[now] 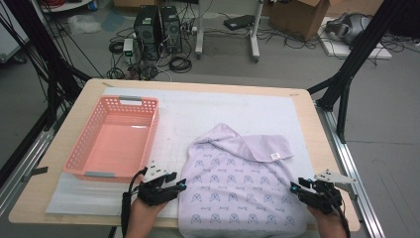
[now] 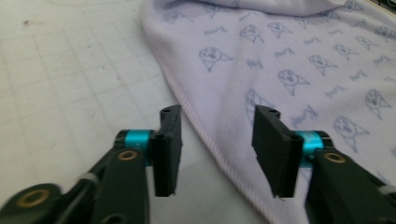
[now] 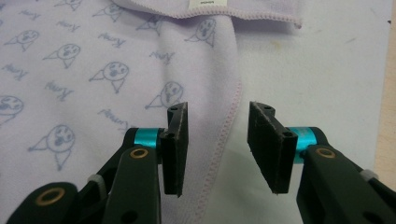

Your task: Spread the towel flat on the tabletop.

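Jaws on both sides stand spread, pinching nothing, and each pair straddles a hem of the towel (image 1: 237, 183) without the pads pressing on it. Starting from my left: the basket (image 1: 148, 130) sits well apart on the mat (image 1: 237, 106), out of play for now. My left gripper (image 1: 179, 186) rests low at the towel's left edge; in the left gripper view that gripper (image 2: 218, 140) has the striped hem running up between its pads, slanting from lower right to upper left, with cloth on the right pad's side and bare mat on the left. Across the cloth, the towel lies flat with its far corner folded over, its near end hanging at the table's (image 1: 59, 163) front edge. My right gripper (image 1: 296, 187) sits at the right edge, and in the right gripper view that gripper (image 3: 218, 140) shows the stitched hem almost straight up the gap. Each hand is equally near its own edge, so I judge a plain squeeze would catch both hems.
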Demonstrator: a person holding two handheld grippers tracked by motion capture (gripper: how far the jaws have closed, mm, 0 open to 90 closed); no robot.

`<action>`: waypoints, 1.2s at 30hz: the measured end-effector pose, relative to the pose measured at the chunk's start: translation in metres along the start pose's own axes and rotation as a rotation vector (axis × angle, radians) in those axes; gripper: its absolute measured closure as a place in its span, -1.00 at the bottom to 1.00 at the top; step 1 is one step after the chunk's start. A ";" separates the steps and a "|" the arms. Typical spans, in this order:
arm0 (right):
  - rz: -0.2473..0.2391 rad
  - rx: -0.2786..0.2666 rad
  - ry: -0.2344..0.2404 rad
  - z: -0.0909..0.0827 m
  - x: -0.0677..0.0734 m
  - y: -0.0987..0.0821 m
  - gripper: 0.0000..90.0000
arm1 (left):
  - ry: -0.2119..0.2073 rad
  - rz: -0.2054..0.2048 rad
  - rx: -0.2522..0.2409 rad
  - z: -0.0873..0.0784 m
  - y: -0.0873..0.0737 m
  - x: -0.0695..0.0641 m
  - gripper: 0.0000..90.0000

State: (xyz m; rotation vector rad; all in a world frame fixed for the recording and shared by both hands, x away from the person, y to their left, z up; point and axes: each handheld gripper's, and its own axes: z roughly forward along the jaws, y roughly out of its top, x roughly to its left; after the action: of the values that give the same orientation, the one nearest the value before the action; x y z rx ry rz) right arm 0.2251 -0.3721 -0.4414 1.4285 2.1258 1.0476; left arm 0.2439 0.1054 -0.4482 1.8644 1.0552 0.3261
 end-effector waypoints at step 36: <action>-0.047 -0.019 0.053 -0.030 0.011 -0.016 0.37 | -0.056 0.024 -0.026 0.025 0.035 0.007 0.10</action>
State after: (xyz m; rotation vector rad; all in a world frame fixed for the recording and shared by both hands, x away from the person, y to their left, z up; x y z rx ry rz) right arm 0.1906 -0.3769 -0.4324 1.3490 2.1697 1.0969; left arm 0.2821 0.0896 -0.4334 1.8541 0.9872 0.2988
